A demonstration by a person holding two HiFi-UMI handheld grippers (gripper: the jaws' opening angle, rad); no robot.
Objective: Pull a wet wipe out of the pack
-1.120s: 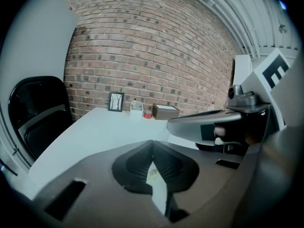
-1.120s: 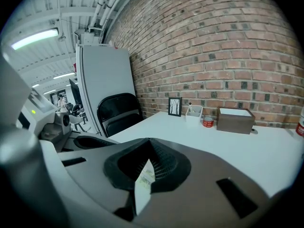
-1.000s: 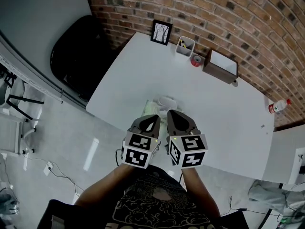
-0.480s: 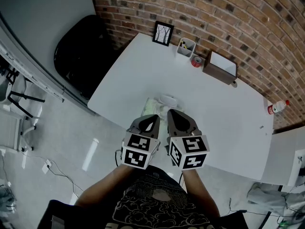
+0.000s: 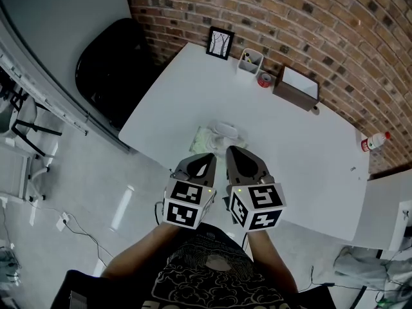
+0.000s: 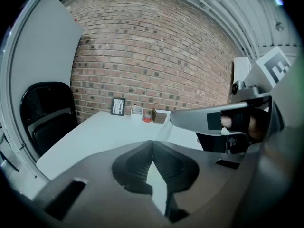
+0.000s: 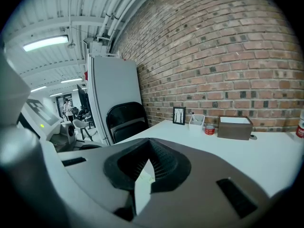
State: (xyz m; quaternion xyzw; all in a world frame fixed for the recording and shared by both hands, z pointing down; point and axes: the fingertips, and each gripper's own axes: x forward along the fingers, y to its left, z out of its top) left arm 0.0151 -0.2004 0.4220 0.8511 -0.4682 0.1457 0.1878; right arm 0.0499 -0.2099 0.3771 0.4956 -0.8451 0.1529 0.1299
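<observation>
The wet wipe pack lies flat on the white table near its front edge, pale green, with a white wipe tuft sticking up from its top. My left gripper and right gripper hang side by side just short of the pack, tips pointing at it and not touching it. Both are shut, with nothing held. In the left gripper view the left gripper has its jaws meeting at the tip, and the right gripper's jaw reaches in from the right. The right gripper is likewise closed in its own view.
Along the brick wall at the table's far edge stand a framed picture, a white pen holder, a red tape roll and a brown box. A bottle sits far right. A black chair stands left of the table.
The head view has drifted slightly. Both grippers stay shut, side by side in front of the pack, and the pack has not moved.
</observation>
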